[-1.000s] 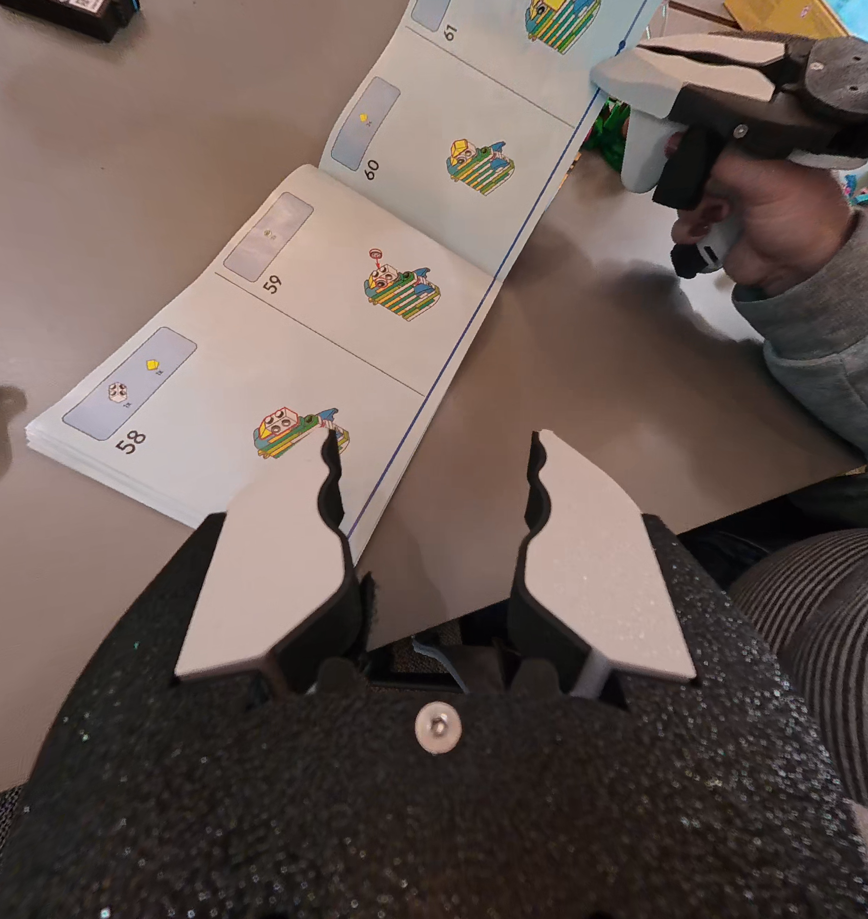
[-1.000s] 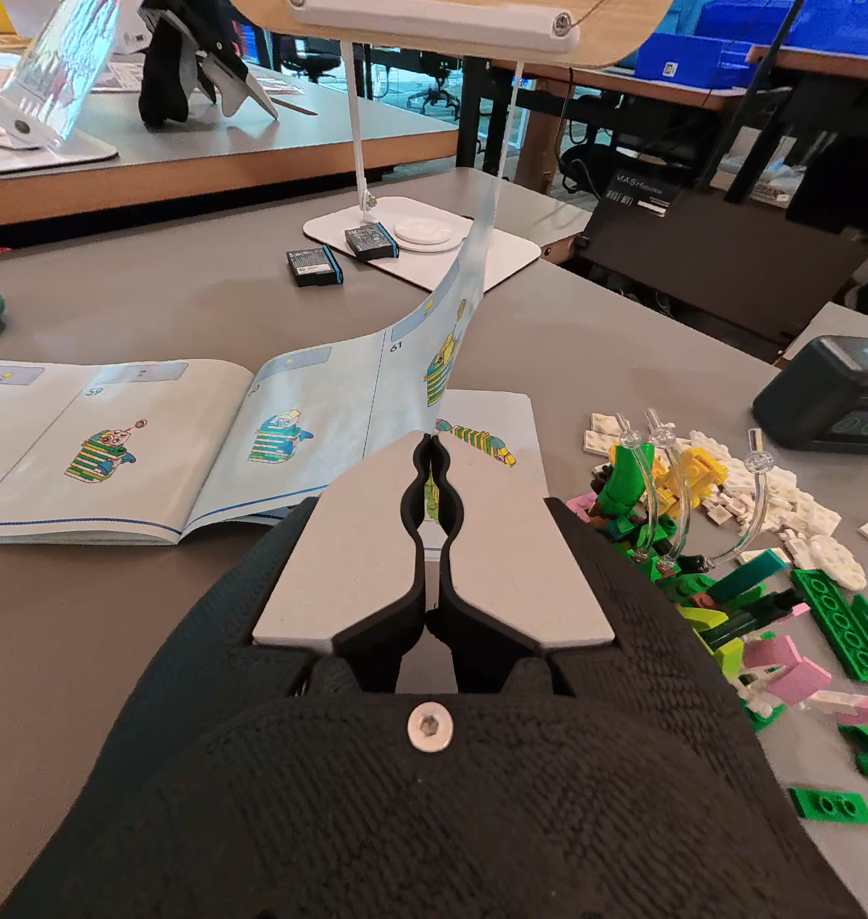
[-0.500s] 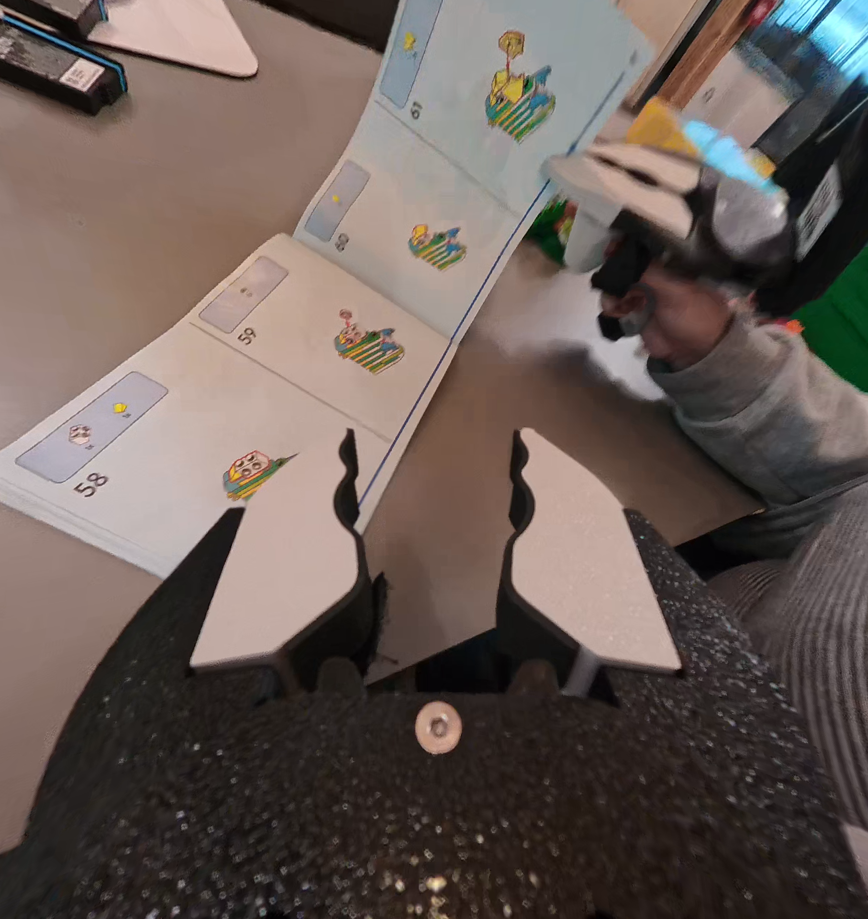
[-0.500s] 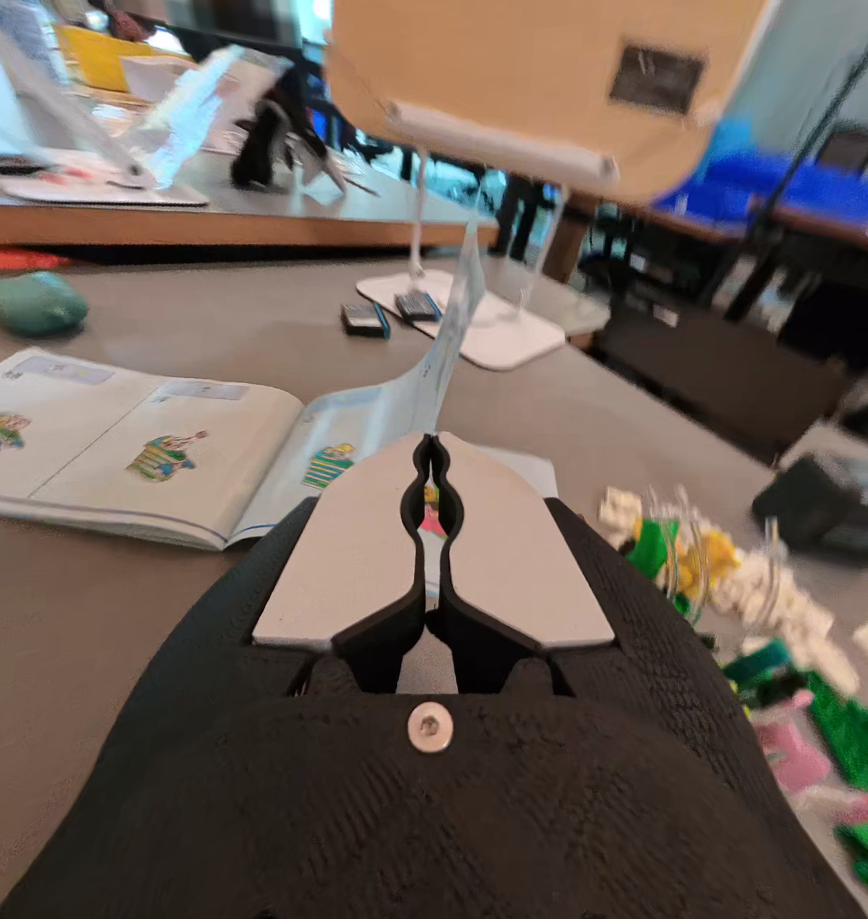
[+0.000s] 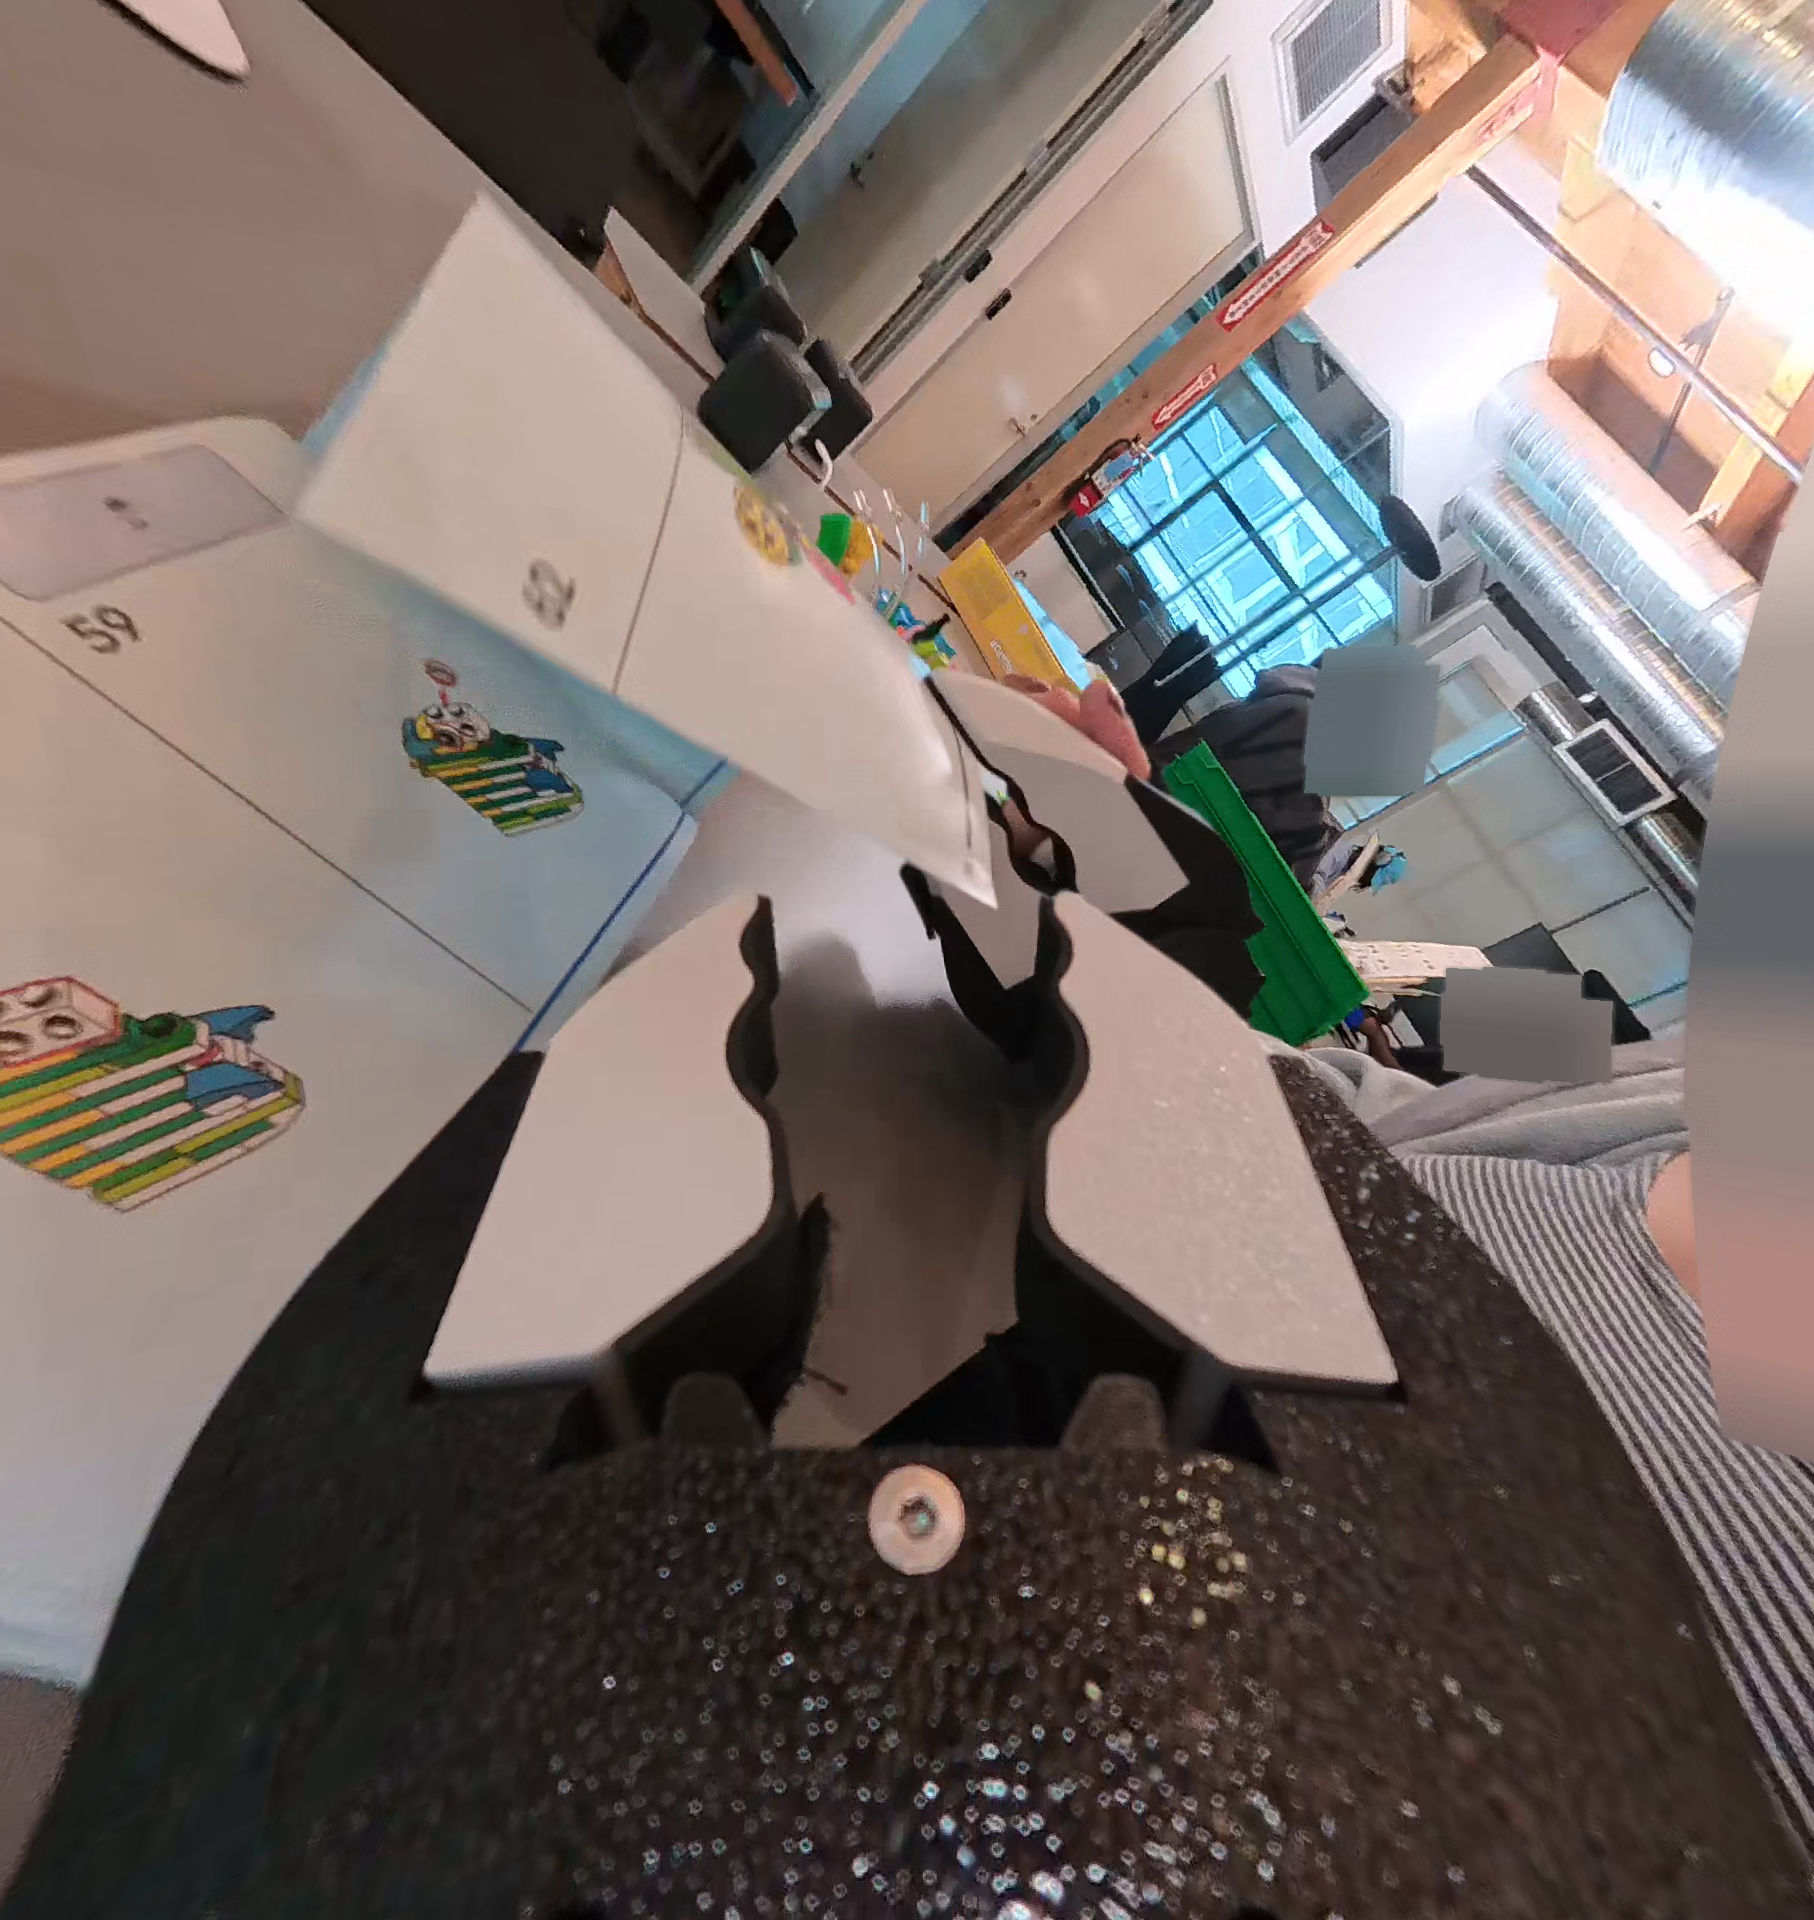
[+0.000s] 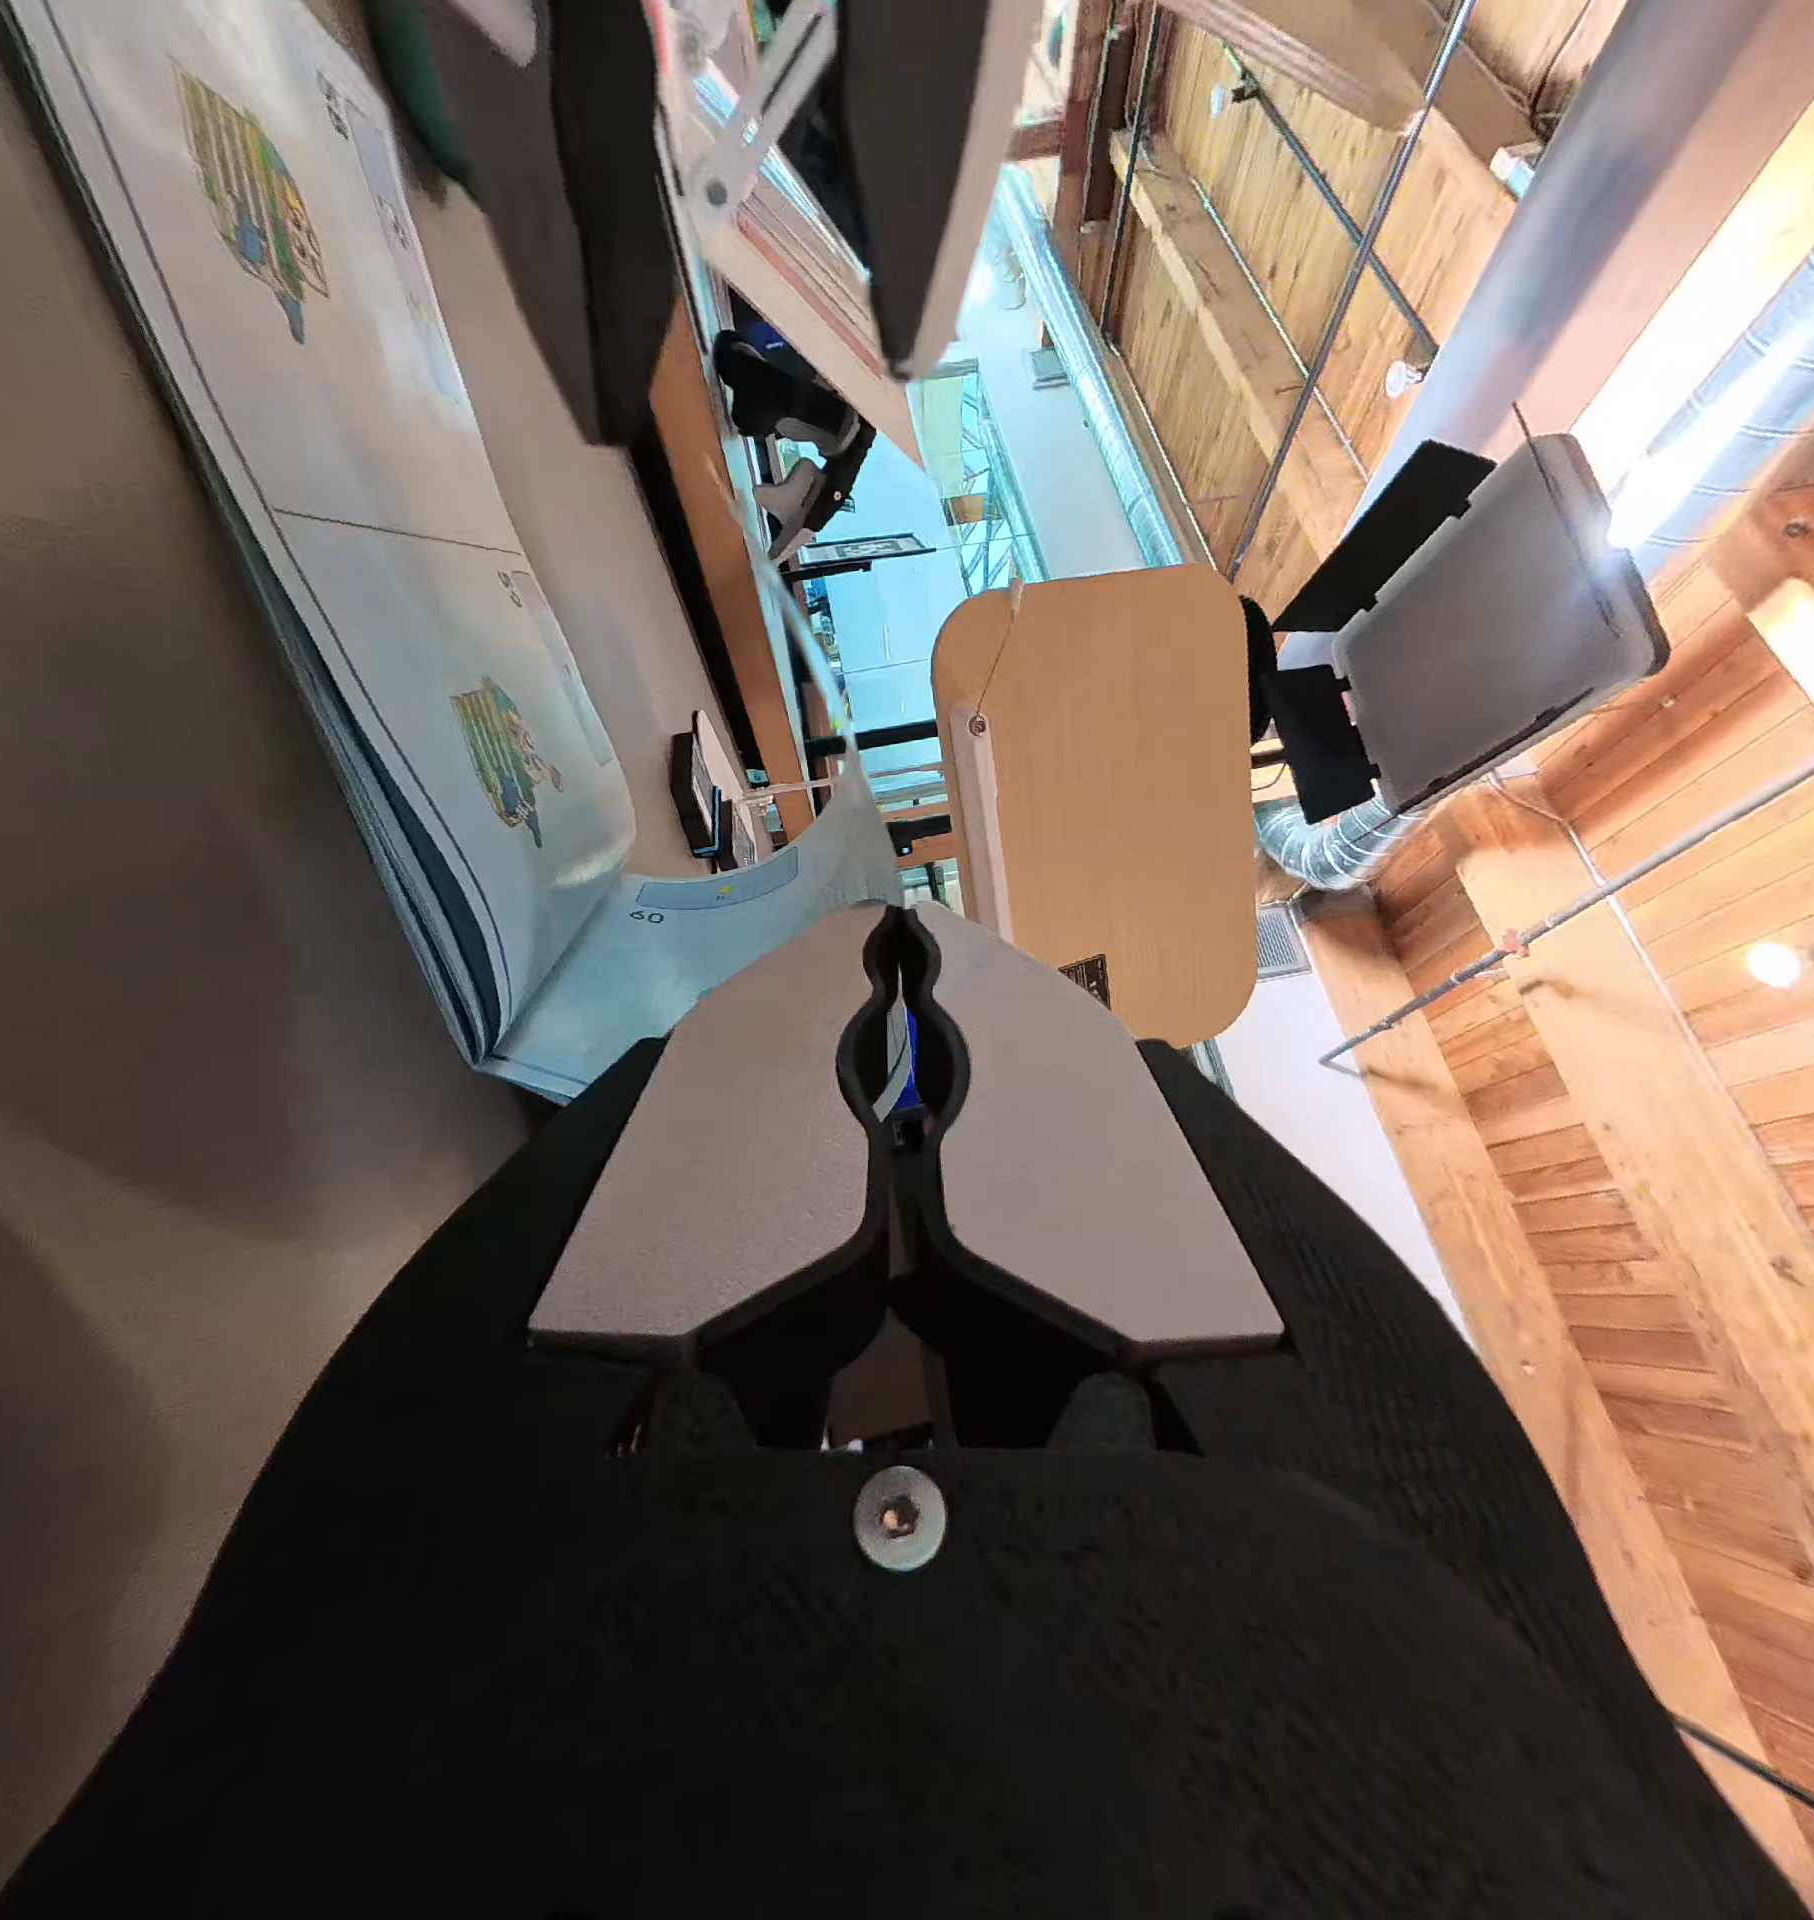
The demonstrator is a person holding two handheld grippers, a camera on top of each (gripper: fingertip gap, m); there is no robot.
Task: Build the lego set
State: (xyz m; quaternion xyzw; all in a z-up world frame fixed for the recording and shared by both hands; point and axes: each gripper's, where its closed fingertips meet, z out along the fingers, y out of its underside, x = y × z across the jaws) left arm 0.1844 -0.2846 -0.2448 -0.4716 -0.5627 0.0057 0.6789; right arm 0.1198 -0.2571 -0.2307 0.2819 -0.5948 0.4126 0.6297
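The open instruction booklet [image 5: 259, 831] lies on the grey table at the left of the left wrist view. My left gripper [image 5: 908, 920] is open and empty, low over the table beside the booklet's right edge. My right gripper [image 6: 898, 920] is shut on the edge of one booklet page [image 6: 737, 894] and holds it lifted and curved over the booklet [image 6: 363, 520]. The left wrist view shows that gripper [image 5: 996, 821] just beyond mine, with the raised page [image 5: 778, 644] arching over. Loose lego pieces [image 5: 851, 540] lie far behind the page.
A green ridged plate [image 5: 1267, 904] stands out behind the right gripper. A wooden board on a stand [image 6: 1100, 790] and black battery packs [image 6: 690, 774] are at the back of the table. A striped sleeve [image 5: 1609, 1351] is at my right. Left tips to right tips: about 8 cm.
The right gripper has swung left and rolled over with the page, carrying it over the booklet. The left gripper has tilted up and moved closer to the booklet; its jaws stay open.
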